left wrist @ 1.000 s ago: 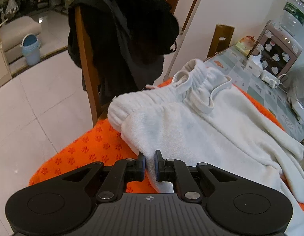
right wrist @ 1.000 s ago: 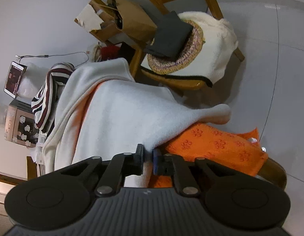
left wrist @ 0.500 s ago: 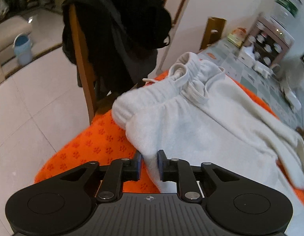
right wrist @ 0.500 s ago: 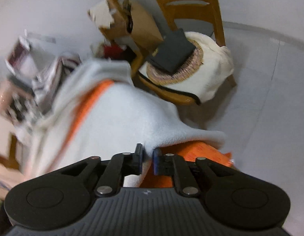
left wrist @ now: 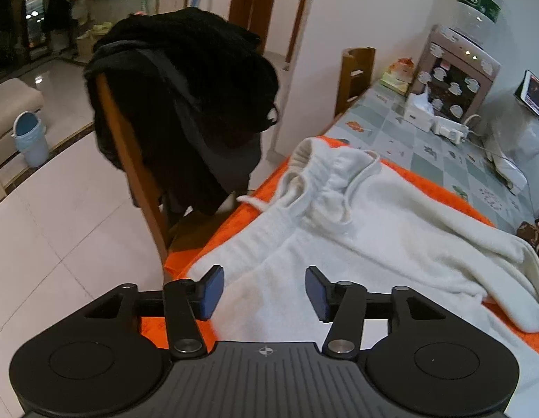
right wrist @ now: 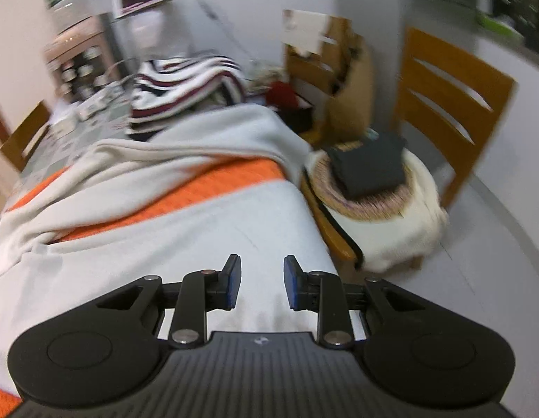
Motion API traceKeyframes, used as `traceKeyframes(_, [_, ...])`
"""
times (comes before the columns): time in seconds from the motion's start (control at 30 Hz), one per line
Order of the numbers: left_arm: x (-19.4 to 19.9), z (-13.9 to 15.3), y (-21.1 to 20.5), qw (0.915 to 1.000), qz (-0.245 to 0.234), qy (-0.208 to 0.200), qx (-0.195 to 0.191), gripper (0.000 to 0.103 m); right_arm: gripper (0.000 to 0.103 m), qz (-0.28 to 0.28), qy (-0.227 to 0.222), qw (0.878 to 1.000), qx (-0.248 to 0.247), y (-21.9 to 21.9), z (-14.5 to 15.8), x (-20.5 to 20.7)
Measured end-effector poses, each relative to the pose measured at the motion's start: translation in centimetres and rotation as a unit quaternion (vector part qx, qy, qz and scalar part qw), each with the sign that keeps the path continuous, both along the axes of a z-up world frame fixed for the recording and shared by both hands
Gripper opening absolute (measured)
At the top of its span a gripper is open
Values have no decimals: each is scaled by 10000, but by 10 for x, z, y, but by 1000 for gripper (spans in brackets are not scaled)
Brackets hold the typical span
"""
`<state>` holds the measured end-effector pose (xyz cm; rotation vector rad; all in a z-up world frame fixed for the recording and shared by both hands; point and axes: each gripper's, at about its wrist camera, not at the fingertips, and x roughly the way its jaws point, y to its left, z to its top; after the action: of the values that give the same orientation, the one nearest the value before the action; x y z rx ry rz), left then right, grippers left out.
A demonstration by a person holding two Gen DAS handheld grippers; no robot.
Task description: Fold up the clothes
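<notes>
My left claw [left wrist: 264, 292] hangs over the near end of the white trousers [left wrist: 356, 230], its jaws opening, about half apart, blue pads clear of the cloth and nothing pinched between them. My right claw [right wrist: 259, 285] hangs over the other end of the same trousers [right wrist: 186, 237], its jaws opening too, a narrower gap, also gripping nothing.

The trousers lie spread on the orange cloth [left wrist: 429, 188] that covers the table [left wrist: 422, 146], waistband and drawstring toward the far edge in the left view. In the right view a band of the orange cloth [right wrist: 213, 188] shows between two folds of the white fabric.

For containers: a blue bin [left wrist: 29, 139] stands on the floor beside a sofa; I cannot see inside it. A big clear water bottle [left wrist: 478, 3] sits upside down on a small dispenser cabinet [left wrist: 454, 83], and cups show behind the cabinet's window. The bottle has a green label with white writing, too small to read. A brown paper bag [right wrist: 342, 66] stands beyond the table in the right view, white paper sticking out of its top; that view is blurred.

A dark coat [left wrist: 186, 104] hangs over a wooden chair [left wrist: 130, 181] at the table's left. Another wooden chair [right wrist: 447, 104] holds a folded dark garment [right wrist: 370, 163] on a round cushion. A striped garment [right wrist: 186, 90] is heaped at the table's far end.
</notes>
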<state>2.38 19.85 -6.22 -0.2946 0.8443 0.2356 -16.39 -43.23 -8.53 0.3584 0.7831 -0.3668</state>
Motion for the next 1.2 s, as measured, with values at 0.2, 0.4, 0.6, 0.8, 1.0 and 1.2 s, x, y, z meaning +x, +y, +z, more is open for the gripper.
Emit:
traceKeyframes(0.2, [35,11,-25,9994,-248,57,-224,62,37,948,-90,9952,-211,-5,20,64])
traceKeyframes(0.4, [69,23,-52,9979,-579,-153,-237,70,37,1801,-97,9826,-438,-4,30,127])
traceKeyframes(0.6, [114,21,-67,9953,-929,-19,-260,71,38,2402,-16,9686,-635,7,34,186])
traceKeyframes(0.8, [157,8,-75,9904,-1363,196,-89,72,39,2705,144,9594,-788,22,24,229])
traceKeyframes(1.0, [189,-6,-77,9850,-1682,367,94,73,44,2912,305,9509,-1005,44,8,263])
traceKeyframes(1.2, [220,-25,-79,9783,-1974,568,253,74,45,3073,438,9436,-1154,57,-2,292])
